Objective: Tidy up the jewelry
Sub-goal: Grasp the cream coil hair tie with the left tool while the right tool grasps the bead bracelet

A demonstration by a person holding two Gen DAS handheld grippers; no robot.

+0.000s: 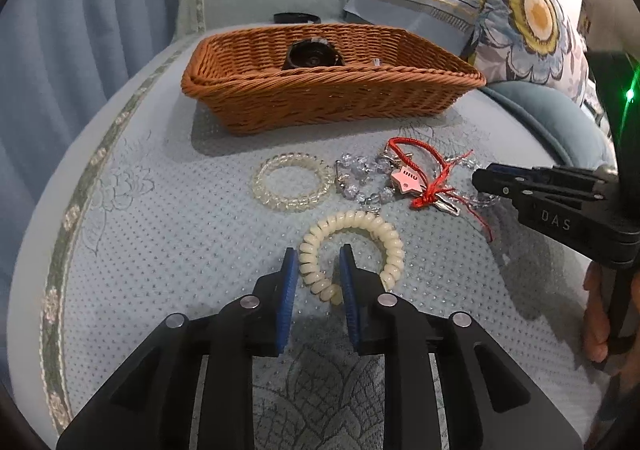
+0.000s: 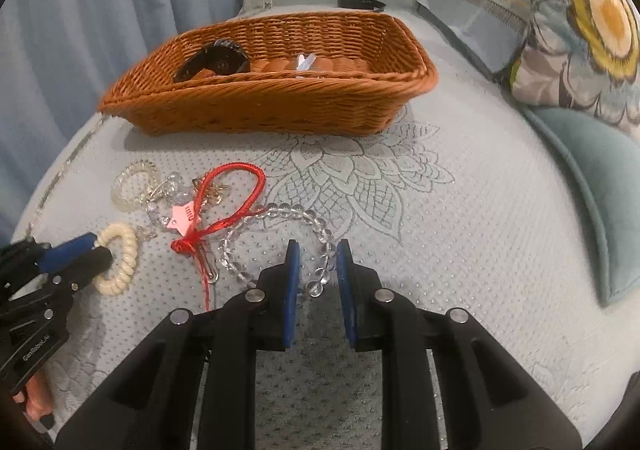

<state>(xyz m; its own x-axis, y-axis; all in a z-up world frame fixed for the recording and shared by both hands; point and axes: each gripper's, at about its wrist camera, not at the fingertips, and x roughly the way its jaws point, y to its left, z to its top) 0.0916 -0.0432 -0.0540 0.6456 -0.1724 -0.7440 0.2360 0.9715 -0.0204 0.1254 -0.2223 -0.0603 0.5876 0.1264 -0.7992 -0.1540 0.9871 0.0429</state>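
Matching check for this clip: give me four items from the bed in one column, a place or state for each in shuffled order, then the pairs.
1. cream coil bracelet
2. clear bead bracelet
3. dark bangle
4. red cord

A. inside the wicker basket
B. between the left gripper fingers
C. loose, beside the pink star tag
D. between the right gripper fingers

1-B, 2-D, 3-A, 4-C

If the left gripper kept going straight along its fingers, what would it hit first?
The left gripper is open and already straddles the near side of the cream spiral bracelet, so that coil comes first. Beyond it lie the crystal beads, though depth there is uncertain.
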